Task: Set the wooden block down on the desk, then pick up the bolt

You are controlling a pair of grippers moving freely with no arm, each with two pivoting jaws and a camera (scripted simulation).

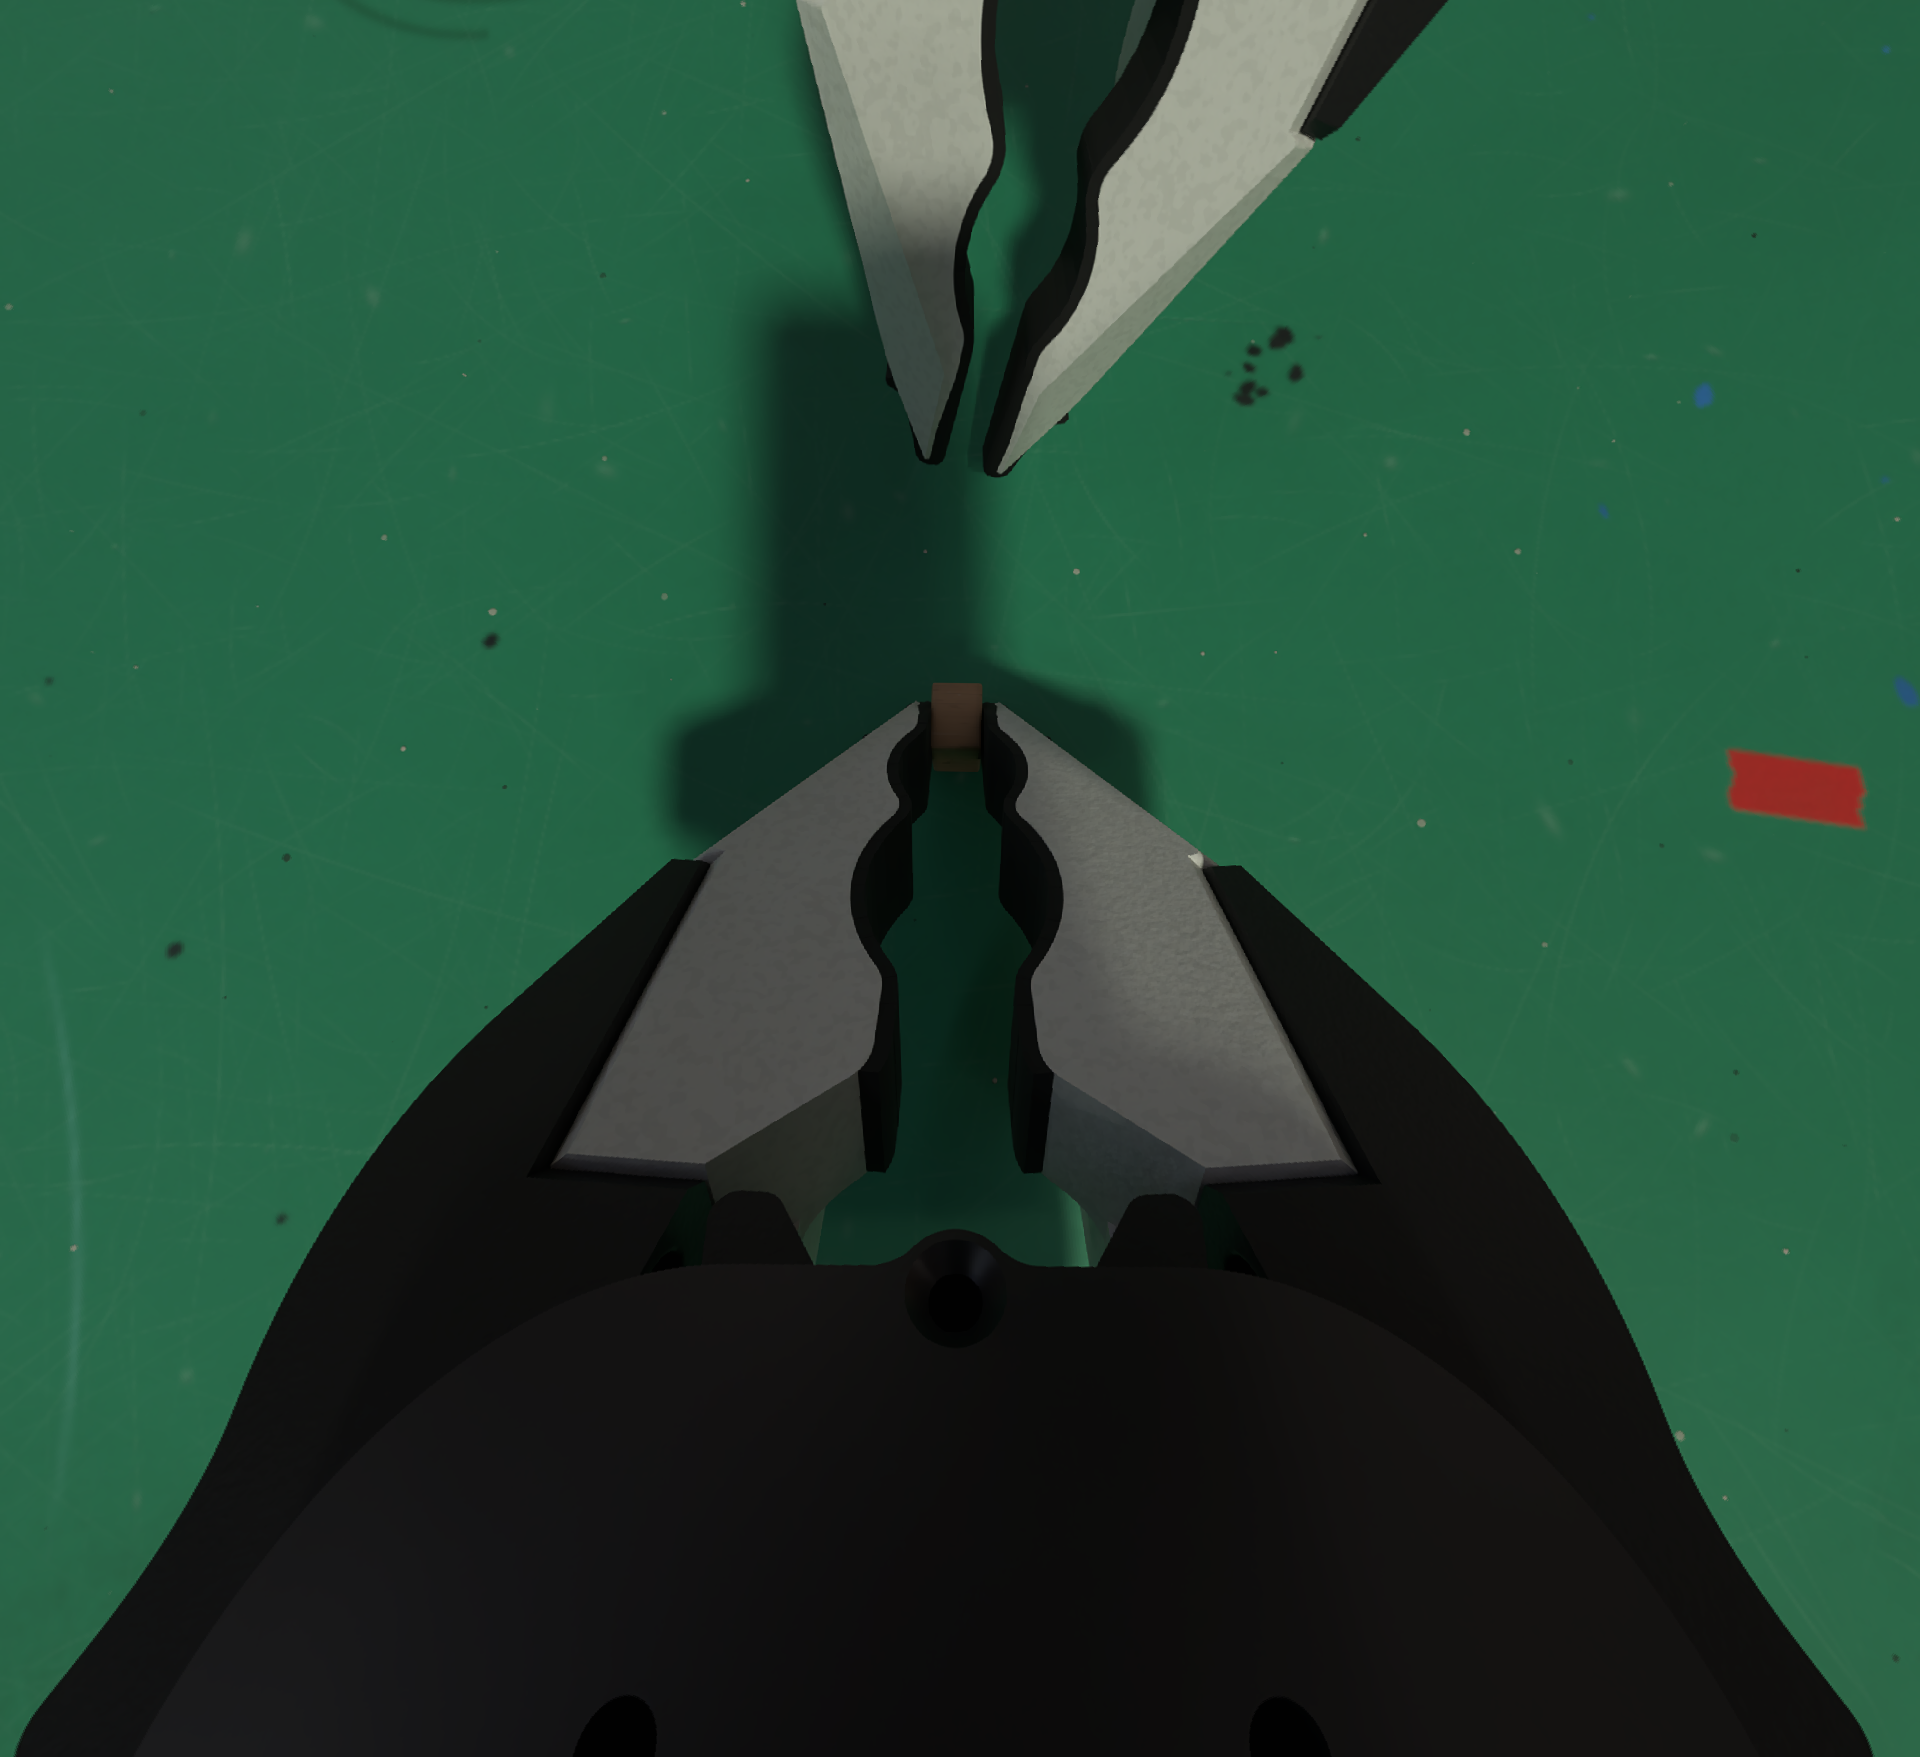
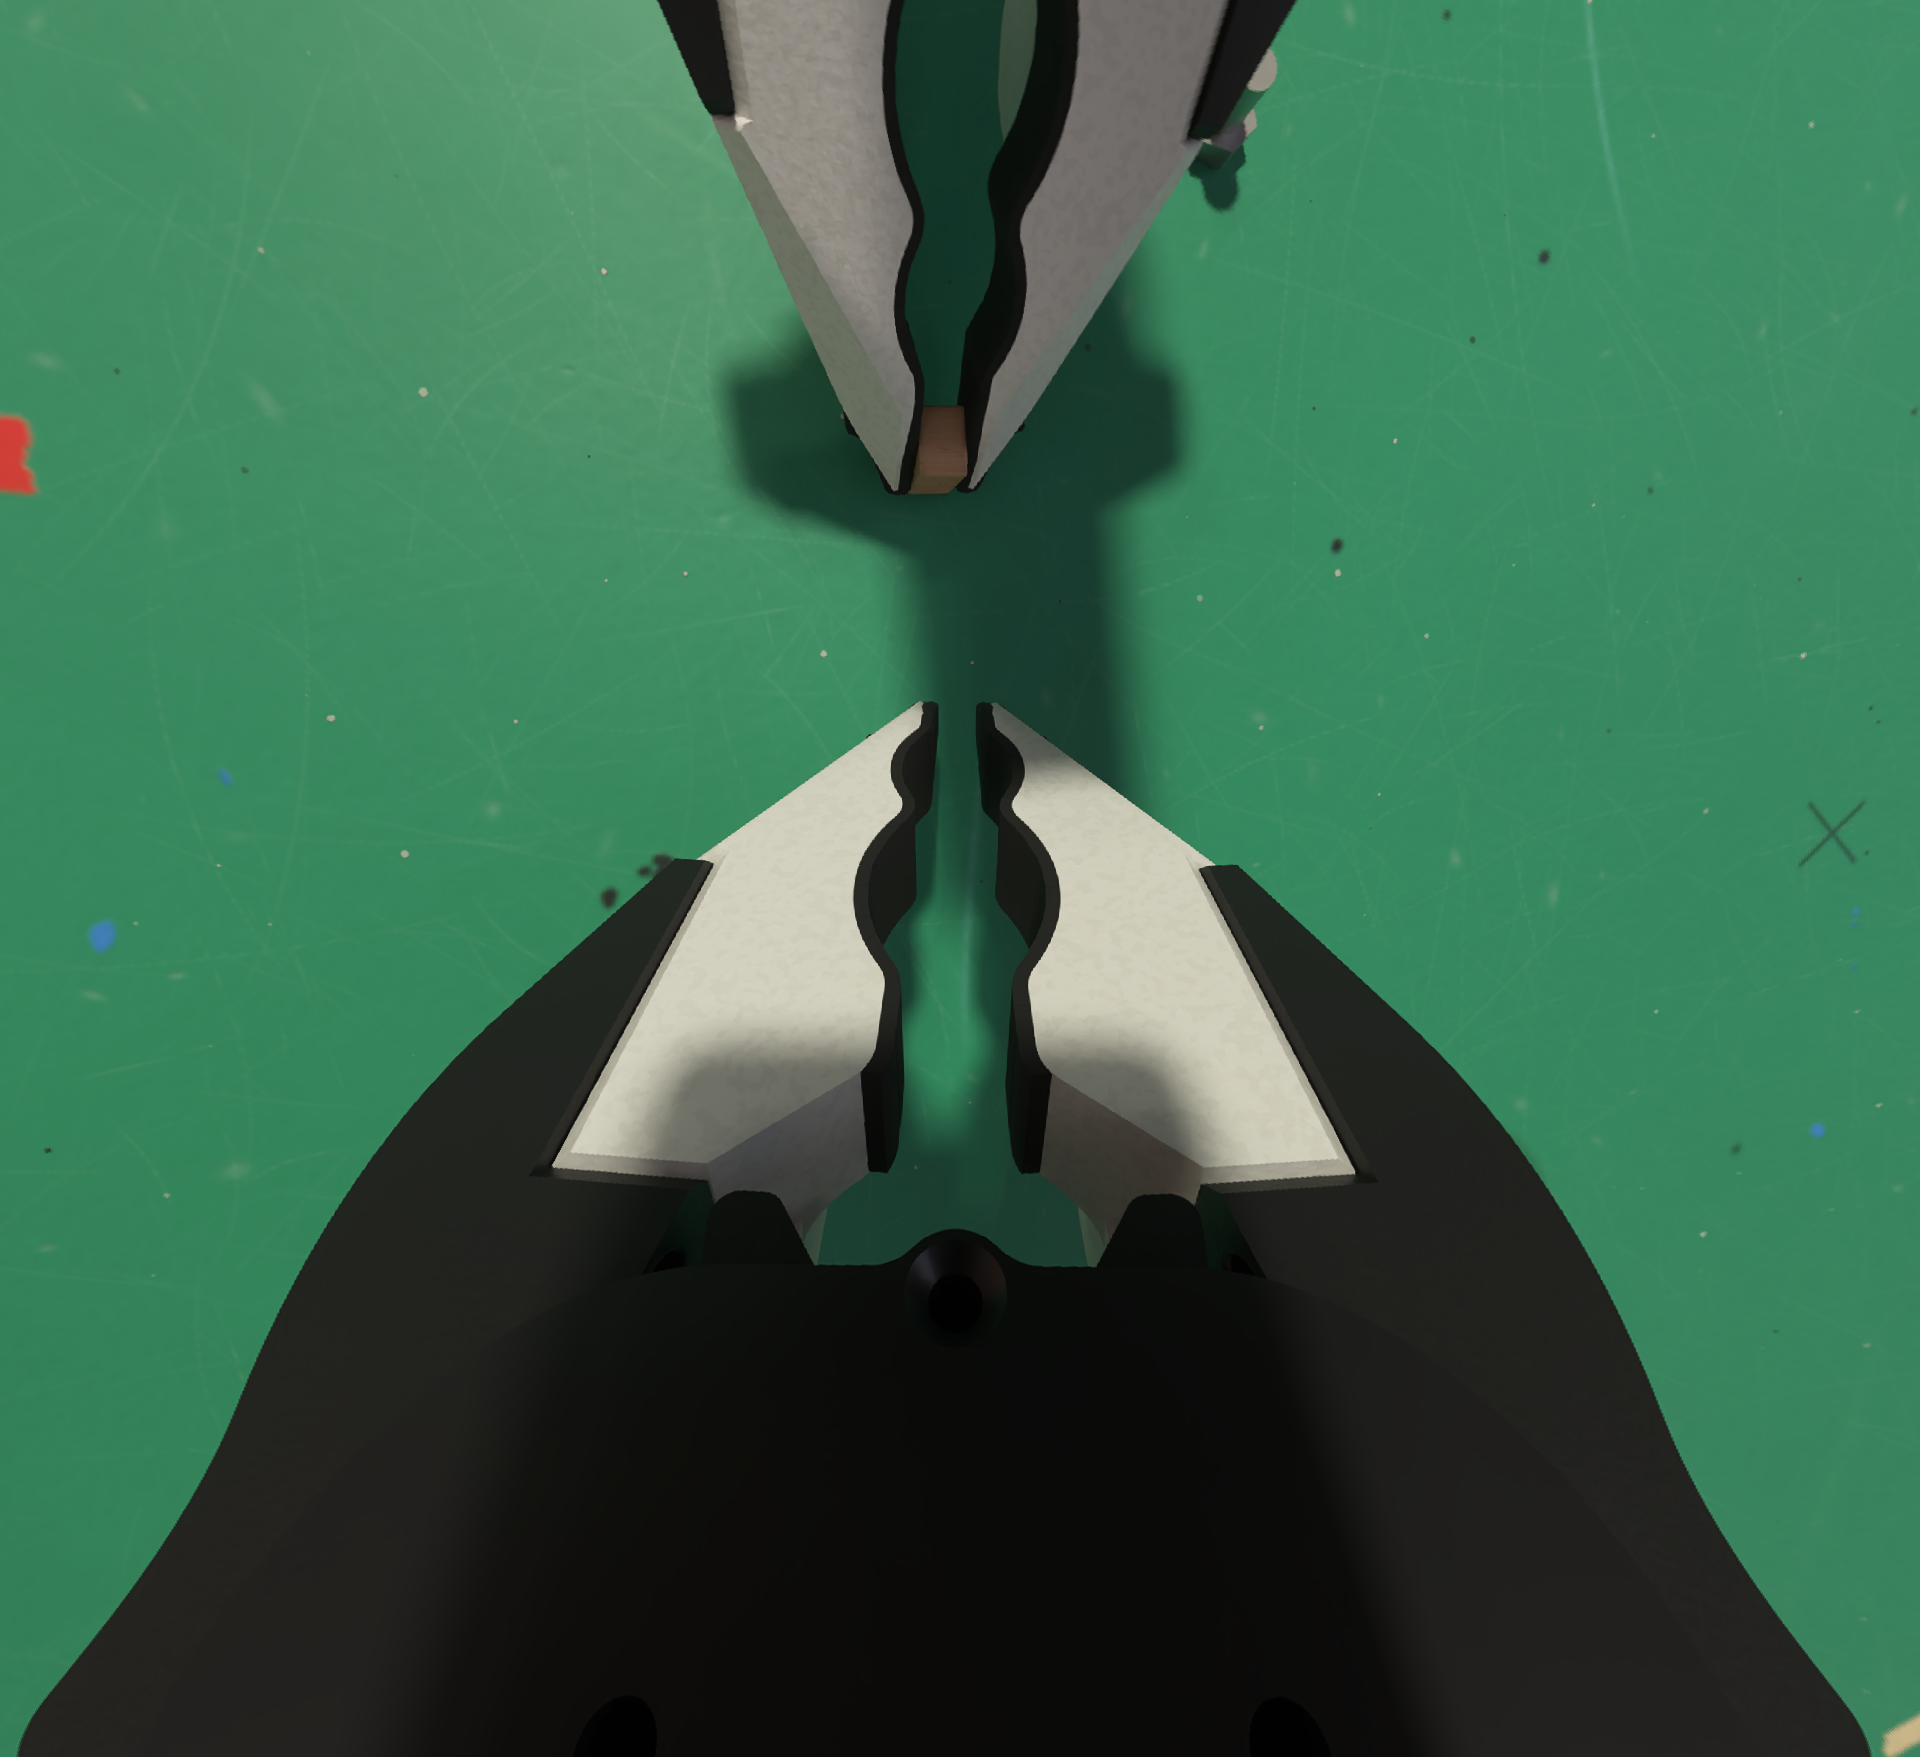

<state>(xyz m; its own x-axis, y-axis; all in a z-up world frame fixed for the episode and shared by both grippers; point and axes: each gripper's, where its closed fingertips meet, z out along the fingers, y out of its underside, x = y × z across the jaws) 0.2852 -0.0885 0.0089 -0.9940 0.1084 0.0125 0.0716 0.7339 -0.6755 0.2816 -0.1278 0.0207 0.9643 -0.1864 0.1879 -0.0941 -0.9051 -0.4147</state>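
My left gripper (image 1: pixel 956 720) is shut on a small wooden block (image 1: pixel 956 712), pinched at its fingertips above the green desk (image 1: pixel 416 460). The right wrist view shows the same block (image 2: pixel 940 450) in the left gripper (image 2: pixel 940 476). My right gripper (image 2: pixel 956 715) faces it tip to tip, a short way off, with its jaws a narrow gap apart and nothing between them; it also shows in the left wrist view (image 1: pixel 961 460). A pale grey bolt (image 2: pixel 1247 112) lies on the desk, mostly hidden behind the left gripper's finger.
A red strip of tape (image 1: pixel 1795 788) lies on the desk to the left gripper's right, also seen at the left edge of the right wrist view (image 2: pixel 16 455). A drawn cross (image 2: pixel 1831 832) inside a faint circle marks the mat. Dark specks (image 1: pixel 1268 367) dot the surface.
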